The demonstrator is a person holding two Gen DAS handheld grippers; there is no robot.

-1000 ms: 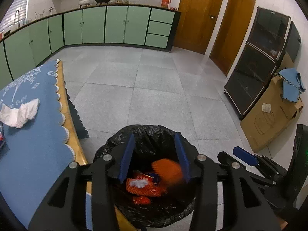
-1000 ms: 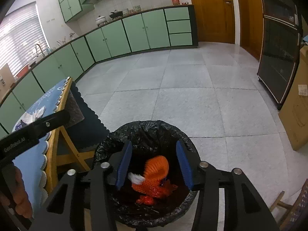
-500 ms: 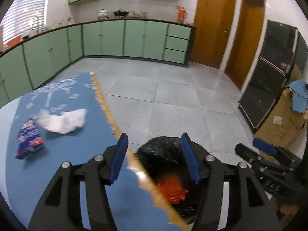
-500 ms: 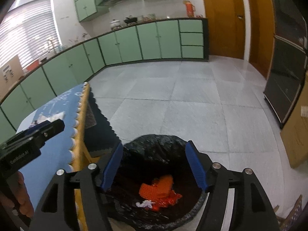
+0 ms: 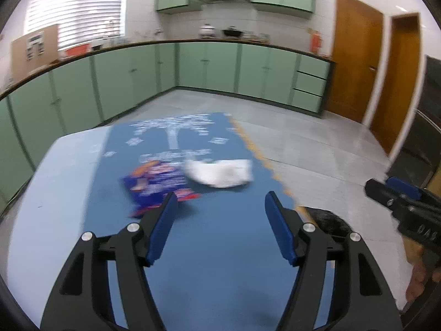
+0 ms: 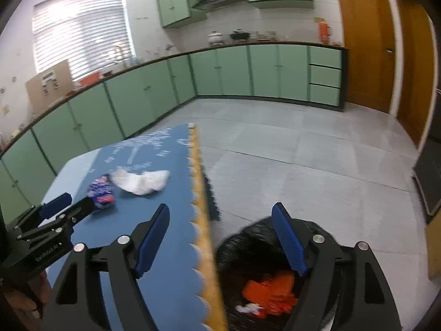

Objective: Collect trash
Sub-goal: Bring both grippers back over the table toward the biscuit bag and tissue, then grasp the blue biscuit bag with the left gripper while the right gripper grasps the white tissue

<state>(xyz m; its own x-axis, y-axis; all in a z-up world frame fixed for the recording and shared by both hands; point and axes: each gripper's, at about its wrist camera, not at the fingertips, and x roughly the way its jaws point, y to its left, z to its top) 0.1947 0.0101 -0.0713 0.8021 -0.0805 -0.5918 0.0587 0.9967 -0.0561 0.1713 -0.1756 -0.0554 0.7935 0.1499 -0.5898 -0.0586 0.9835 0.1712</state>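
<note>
On the blue scalloped tablecloth (image 5: 220,248), a crumpled blue-and-red snack wrapper (image 5: 157,184) lies just beside a crumpled white tissue (image 5: 220,172), which is nearer the cloth's right edge. The left gripper (image 5: 219,226) hangs above the cloth, jaws opening, nothing between them. Past that edge, the right gripper (image 6: 220,237), jaws opening and empty, hangs over a black-lined bin (image 6: 239,242) holding orange wrappers (image 6: 270,292).

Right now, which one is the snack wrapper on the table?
Look at the blue tablecloth beside the black trash bag. Two bits of trash lie together there. The snack wrapper is the shiny blue-and-red packet, left of the crumpled white tissue.
</note>
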